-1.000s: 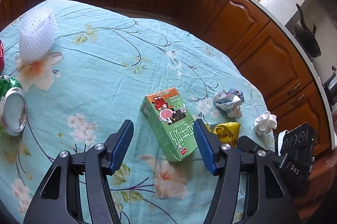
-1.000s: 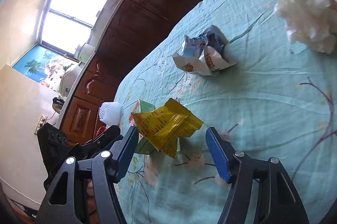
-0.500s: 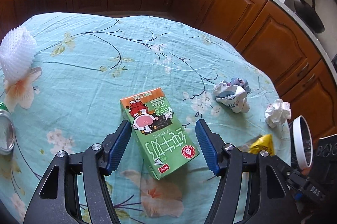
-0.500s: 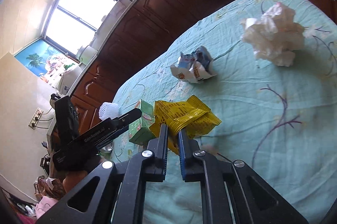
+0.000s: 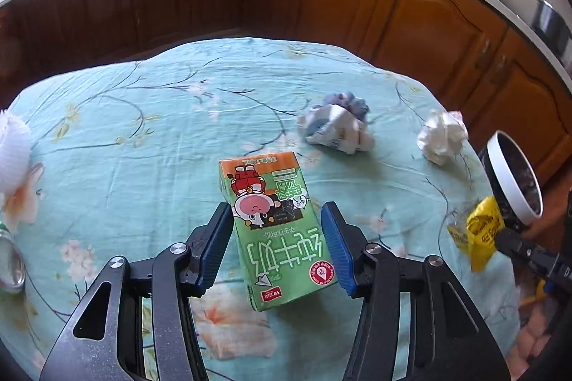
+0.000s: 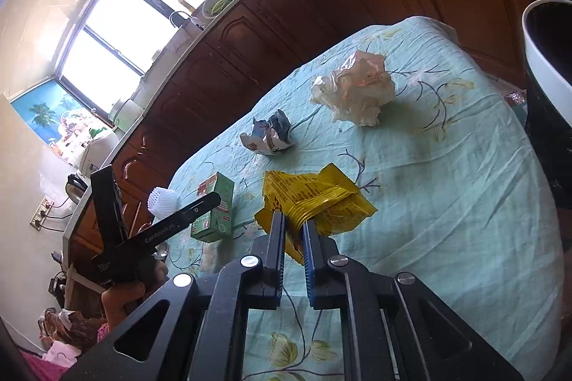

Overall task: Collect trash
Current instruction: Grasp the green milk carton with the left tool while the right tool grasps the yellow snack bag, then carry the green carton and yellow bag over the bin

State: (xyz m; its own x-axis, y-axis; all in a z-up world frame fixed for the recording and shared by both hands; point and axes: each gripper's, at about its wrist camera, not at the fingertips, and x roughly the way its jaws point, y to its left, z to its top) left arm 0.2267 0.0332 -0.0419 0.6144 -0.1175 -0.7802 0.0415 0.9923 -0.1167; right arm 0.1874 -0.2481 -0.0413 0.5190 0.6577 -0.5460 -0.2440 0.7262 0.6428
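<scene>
carton [image 5: 277,230] now lengthwise between pads [image 5: 214,245]

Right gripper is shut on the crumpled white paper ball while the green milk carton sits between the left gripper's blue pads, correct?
Not quite. The right wrist view shows the right gripper shut on the crinkled yellow snack wrapper; the crumpled white paper ball lies untouched. The green milk carton does sit between the left gripper's pads.

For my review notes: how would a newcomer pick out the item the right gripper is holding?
On the teal floral tablecloth, look near the edge closest to the white-rimmed bin. The right gripper is shut on a yellow snack wrapper. It is the only yellow, flat, printed piece; its neighbours are crumpled and pale.
</scene>
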